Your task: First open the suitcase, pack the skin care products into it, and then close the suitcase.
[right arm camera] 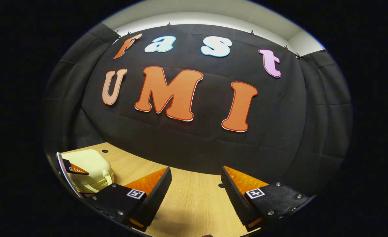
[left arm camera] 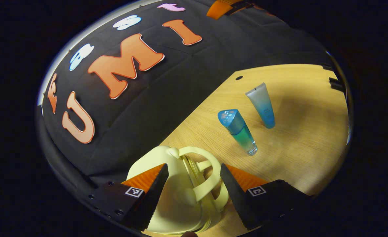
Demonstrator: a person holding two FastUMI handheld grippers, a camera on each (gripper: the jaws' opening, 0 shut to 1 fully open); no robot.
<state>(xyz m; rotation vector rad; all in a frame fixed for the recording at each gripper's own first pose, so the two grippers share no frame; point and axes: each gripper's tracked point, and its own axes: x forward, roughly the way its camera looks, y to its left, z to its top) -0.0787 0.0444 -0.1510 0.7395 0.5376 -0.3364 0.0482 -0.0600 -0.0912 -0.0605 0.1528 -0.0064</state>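
Straddling closed suitcase [left arm camera: 177, 197], left hand-held gripper [left arm camera: 194, 184] agape, bottles [left arm camera: 237, 130] apart

Dim booth, warm light on the table [left arm camera: 299, 144]; soft shadows beside the bottles; strong fisheye bending at edges

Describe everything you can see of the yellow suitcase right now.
The suitcase is small, pale yellow, with a smooth hard shell that looks like plastic, rounded corners and a looped carry handle of the same colour. It appears closed and stands on the wooden table by the black cloth wall. The left hand-held gripper is open, its fingers on either side of the handle; contact cannot be confirmed. The right gripper view shows it at the table's left.
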